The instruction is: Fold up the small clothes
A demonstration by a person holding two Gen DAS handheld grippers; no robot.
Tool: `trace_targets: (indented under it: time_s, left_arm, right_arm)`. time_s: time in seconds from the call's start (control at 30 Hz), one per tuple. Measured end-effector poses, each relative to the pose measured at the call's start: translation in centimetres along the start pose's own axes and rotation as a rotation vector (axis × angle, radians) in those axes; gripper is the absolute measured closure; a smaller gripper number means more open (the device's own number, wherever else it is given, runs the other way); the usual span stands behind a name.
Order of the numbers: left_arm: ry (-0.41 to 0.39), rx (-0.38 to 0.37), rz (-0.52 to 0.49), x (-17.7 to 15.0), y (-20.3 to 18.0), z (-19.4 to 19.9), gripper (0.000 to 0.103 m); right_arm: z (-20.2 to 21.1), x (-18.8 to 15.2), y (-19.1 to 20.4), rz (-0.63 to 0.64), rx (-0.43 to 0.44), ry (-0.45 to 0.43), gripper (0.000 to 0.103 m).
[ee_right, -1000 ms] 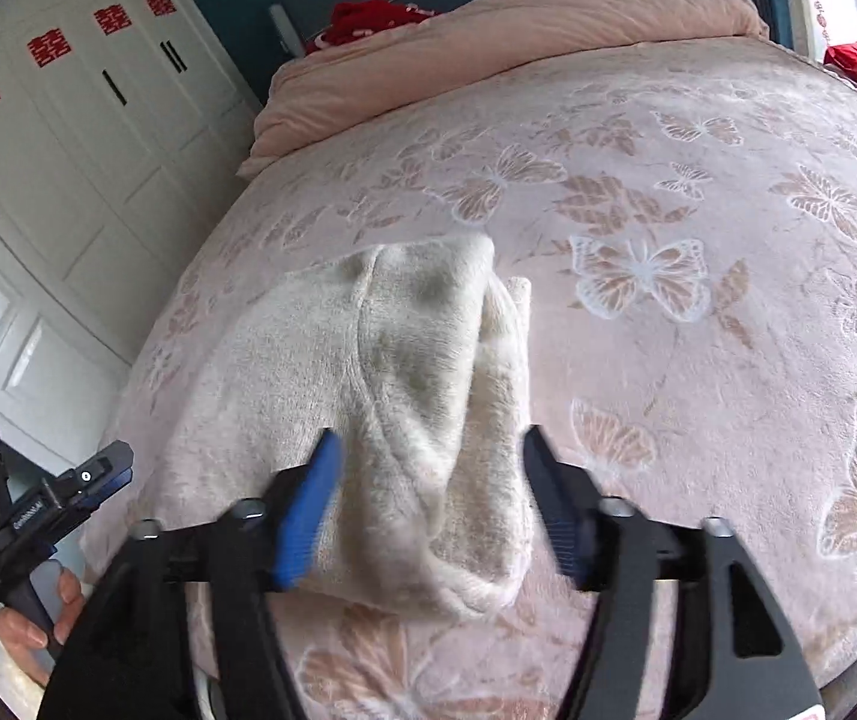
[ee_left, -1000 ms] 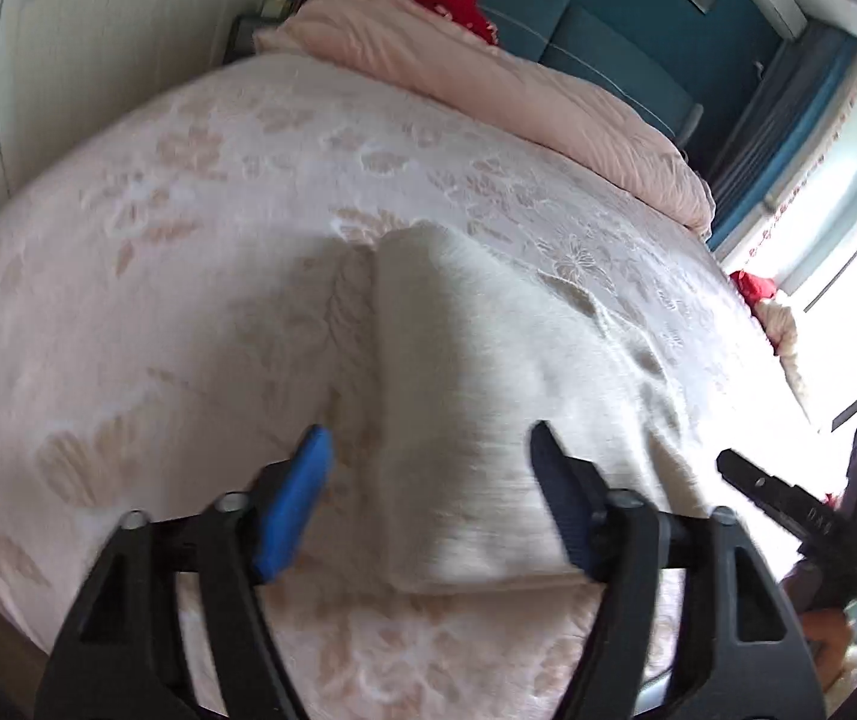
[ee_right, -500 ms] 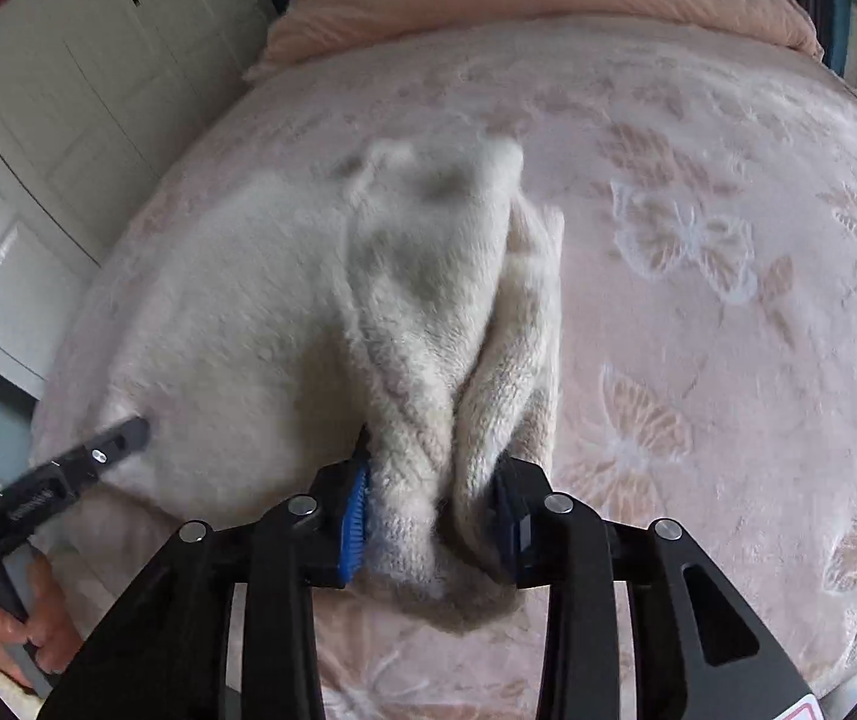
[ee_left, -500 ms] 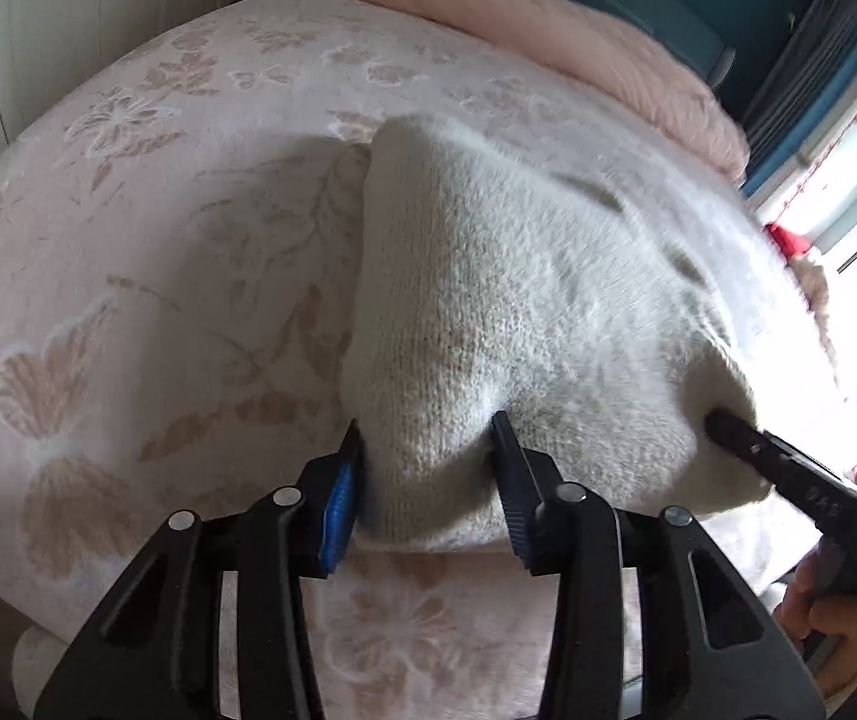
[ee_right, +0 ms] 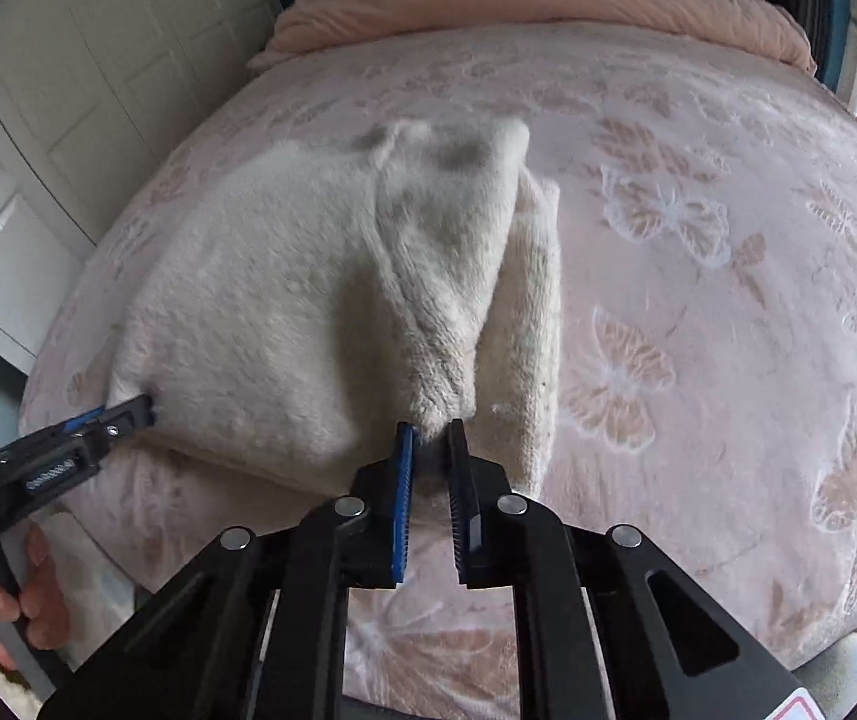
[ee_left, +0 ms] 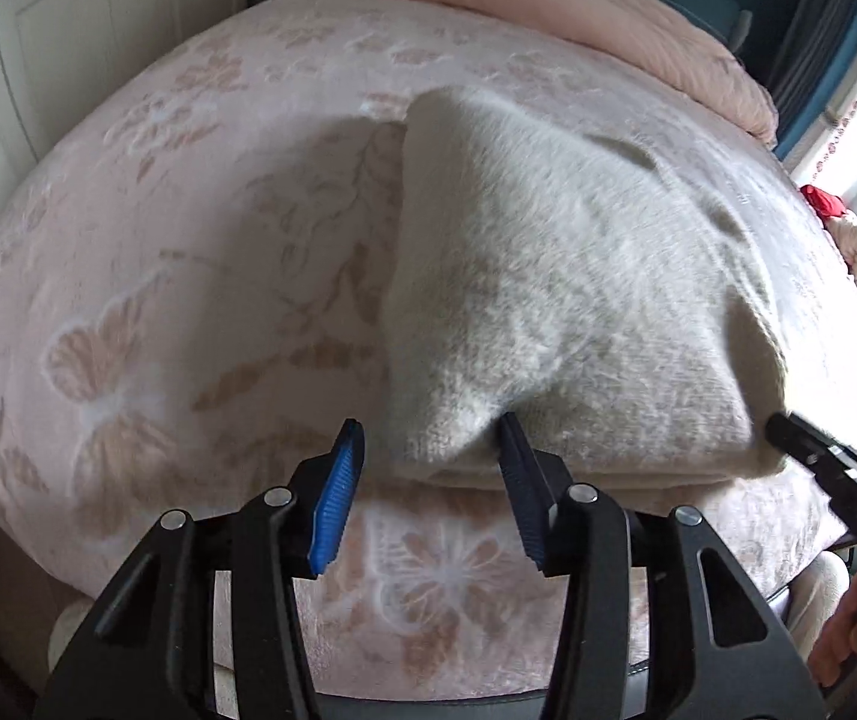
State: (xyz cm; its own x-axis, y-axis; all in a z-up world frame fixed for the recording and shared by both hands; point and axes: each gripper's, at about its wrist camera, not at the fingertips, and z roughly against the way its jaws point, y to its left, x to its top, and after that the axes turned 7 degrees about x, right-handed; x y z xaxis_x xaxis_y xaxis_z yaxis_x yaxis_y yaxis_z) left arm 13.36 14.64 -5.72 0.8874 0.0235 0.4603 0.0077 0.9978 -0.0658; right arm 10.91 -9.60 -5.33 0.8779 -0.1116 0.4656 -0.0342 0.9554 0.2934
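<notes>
Cream fuzzy knitted garment lay at the pink butterfly-patterned bed near edge; right gripper pinched its hem for lifting, left gripper gaped around its corner

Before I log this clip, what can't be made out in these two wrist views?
- Left wrist view: whether the left gripper truly pinches the fuzzy cream knitted garment; its edge bulges between the pads.
- Right wrist view: the right gripper is clamped on a bunch; layer count hidden.
- Both views: the garment's type; folded, motion-blurred.
- The pink butterfly-patterned bedspread under it: covered.
</notes>
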Motion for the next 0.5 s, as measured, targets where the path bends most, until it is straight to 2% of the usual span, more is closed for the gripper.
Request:
trace_targets:
  time_s: [0.1,0.23,0.3,0.4,0.43,0.47,0.5]
  left_arm:
    - [0.006,0.016,0.004,0.1,-0.3,-0.9,0.057]
    - [-0.014,0.117,-0.086,0.4,-2.3,-0.9,0.056]
    - [-0.024,0.128,-0.096,0.3,-2.8,0.1,0.058]
    - [-0.086,0.112,-0.114,-0.4,-3.4,3.4,0.056]
    - [-0.102,0.114,-0.123,-0.7,-3.6,4.3,0.048]
    - [-0.12,0.118,-0.131,-1.0,-3.9,5.2,0.034]
    - [-0.14,0.121,-0.136,-1.3,-4.3,5.9,0.027]
  right_arm:
    - [-2.0,0.7,-1.0,-0.011,-0.004,0.025,0.093]
    - [-1.9,1.9,0.1,0.018,-0.042,0.054,0.091]
    - [0.1,1.7,0.3,-0.013,-0.022,0.013,0.09]
    - [4.2,0.2,0.6,-0.039,-0.004,-0.079,0.089]
    - [5.3,-0.3,0.7,-0.041,-0.011,-0.107,0.088]
    - [6.2,-0.8,0.7,-0.042,-0.021,-0.124,0.085]
    - [6.9,-1.2,0.9,-0.041,-0.034,-0.137,0.081]
